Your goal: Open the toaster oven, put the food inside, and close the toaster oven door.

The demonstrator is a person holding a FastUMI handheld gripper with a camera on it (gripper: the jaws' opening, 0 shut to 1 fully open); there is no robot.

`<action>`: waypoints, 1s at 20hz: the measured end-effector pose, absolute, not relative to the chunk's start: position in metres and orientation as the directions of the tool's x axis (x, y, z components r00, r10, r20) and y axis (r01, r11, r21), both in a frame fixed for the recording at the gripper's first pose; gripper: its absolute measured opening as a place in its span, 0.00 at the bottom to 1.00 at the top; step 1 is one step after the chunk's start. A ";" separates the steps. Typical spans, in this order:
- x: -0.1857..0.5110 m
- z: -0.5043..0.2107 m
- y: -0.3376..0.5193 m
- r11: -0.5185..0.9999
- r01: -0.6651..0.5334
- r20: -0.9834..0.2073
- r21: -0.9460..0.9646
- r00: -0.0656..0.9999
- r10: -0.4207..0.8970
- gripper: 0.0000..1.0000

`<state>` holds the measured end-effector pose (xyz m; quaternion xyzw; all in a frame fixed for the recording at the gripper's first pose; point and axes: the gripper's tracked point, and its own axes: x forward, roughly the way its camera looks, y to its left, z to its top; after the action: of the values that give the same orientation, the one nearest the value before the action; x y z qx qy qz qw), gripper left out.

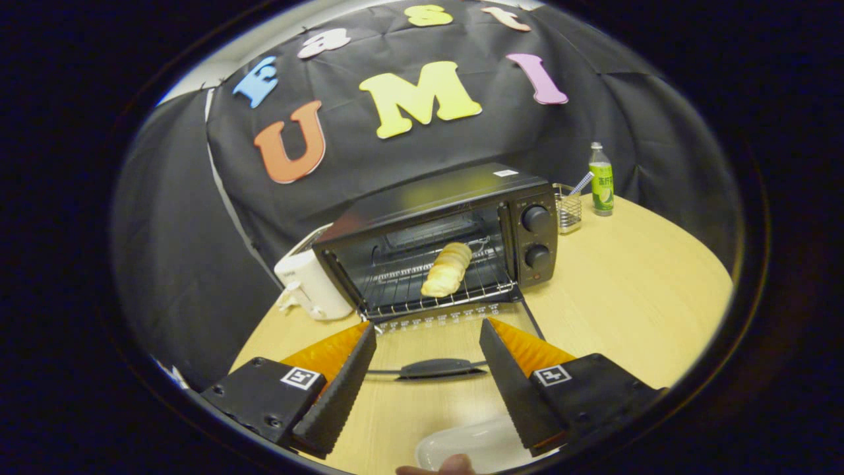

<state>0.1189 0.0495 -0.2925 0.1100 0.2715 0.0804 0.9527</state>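
A black toaster oven stands on the wooden table with its glass door folded down flat toward me. A long pale bread roll lies on the wire rack inside. The door's dark handle sits between my two fingers, a little ahead of their bases. My gripper is open, with nothing between the fingers, hovering above the lowered door.
A white appliance stands left of the oven. Right of it are a wire mesh holder and a green-labelled bottle. A white plate lies close below the fingers, with a fingertip at its near rim.
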 end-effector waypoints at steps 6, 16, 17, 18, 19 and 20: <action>0.093 -0.345 0.054 0.976 -0.180 -0.609 0.125 0.762 0.219 1.00; 0.104 -0.410 0.058 0.988 -0.118 -0.724 0.097 0.672 0.151 1.00; 0.101 -0.411 0.057 0.991 -0.108 -0.740 0.084 0.659 0.135 1.00; 0.106 -0.412 0.057 0.992 -0.104 -0.729 0.068 0.673 0.121 1.00; 0.104 -0.411 0.058 0.994 -0.098 -0.734 0.050 0.672 0.103 1.00; 0.105 -0.410 0.058 0.995 -0.089 -0.729 0.044 0.678 0.093 1.00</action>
<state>0.1053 0.0577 -0.4105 0.0026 0.3981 0.0498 0.9160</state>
